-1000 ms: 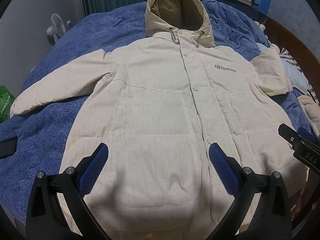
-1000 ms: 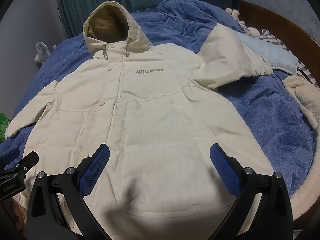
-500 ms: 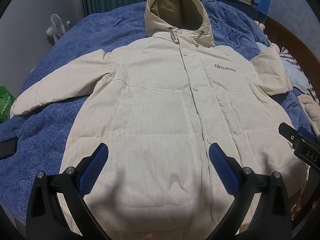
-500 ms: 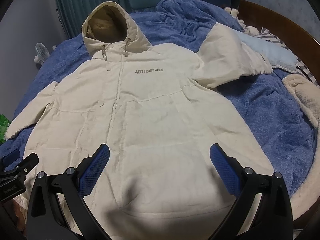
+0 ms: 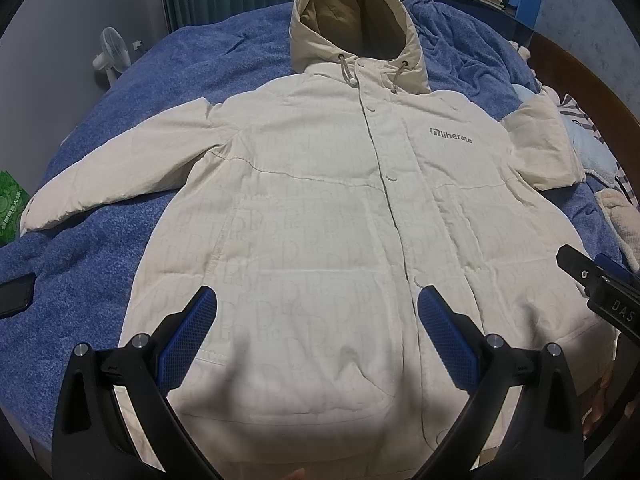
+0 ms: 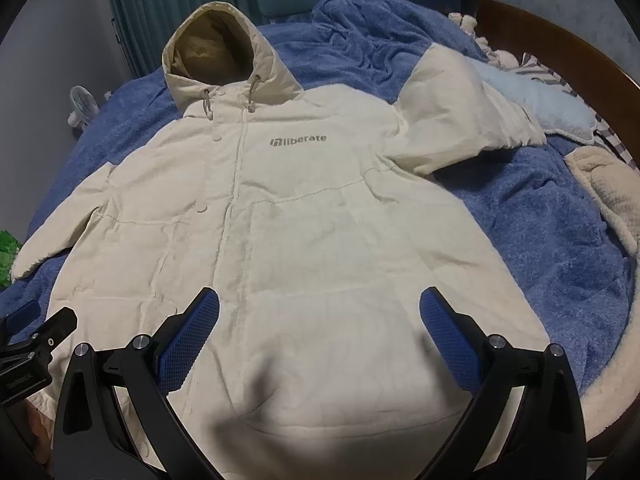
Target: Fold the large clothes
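A large cream hooded coat (image 5: 320, 208) (image 6: 312, 240) lies flat and buttoned on a blue bedspread, hood (image 5: 352, 24) at the far end, "liberate" logo on the chest. Its left sleeve (image 5: 116, 168) stretches out to the left; the right sleeve (image 6: 460, 120) bends up towards the headboard side. My left gripper (image 5: 318, 336) hovers open above the coat's lower hem area, nothing between its blue pads. My right gripper (image 6: 320, 336) is likewise open over the lower right of the coat. Each gripper shows at the edge of the other's view.
The blue bedspread (image 6: 540, 220) covers a bed with a wooden frame (image 6: 560, 40) on the right. A pale blue cloth (image 6: 536, 104), striped fabric and a cream fleece blanket (image 6: 604, 196) lie at the right. A white fan (image 5: 112, 52), green packet (image 5: 10, 208) and dark phone (image 5: 16, 294) are on the left.
The right gripper has drifted slightly, so the coat sits a little lower and further right in its view. The left gripper has barely moved. Both stay open.
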{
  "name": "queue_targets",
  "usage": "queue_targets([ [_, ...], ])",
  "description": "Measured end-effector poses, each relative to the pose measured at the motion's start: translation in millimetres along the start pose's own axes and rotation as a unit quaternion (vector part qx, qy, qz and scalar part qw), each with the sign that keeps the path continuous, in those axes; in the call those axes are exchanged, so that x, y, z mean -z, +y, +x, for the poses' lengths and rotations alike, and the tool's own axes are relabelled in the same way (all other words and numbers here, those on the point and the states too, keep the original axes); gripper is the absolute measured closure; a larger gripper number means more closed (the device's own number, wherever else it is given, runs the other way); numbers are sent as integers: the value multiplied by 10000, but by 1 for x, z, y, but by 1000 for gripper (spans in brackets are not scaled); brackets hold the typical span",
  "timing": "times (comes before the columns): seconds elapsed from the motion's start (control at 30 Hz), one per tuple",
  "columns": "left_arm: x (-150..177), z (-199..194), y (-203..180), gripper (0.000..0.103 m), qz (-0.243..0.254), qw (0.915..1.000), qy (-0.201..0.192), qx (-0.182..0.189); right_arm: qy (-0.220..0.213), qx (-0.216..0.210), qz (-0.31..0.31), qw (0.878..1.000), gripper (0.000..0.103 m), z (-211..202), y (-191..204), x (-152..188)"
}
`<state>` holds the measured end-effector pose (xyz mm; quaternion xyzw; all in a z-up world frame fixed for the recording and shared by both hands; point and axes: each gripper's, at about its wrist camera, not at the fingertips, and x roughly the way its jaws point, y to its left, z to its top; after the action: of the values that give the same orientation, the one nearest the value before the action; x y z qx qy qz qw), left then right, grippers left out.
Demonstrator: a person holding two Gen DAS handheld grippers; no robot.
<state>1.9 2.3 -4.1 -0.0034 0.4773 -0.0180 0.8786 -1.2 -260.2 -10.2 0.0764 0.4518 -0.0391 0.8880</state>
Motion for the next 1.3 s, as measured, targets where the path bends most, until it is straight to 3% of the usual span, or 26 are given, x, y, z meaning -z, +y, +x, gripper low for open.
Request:
queue_targets([
  [1.1,-2,2,1,6,-2,10000,73,-16,41,63,20,10000,6,6,-2,-2],
  [1.3,-5,10,7,6,-105,9995,219,199,20,53,272,9996,6,11,-15,-21],
])
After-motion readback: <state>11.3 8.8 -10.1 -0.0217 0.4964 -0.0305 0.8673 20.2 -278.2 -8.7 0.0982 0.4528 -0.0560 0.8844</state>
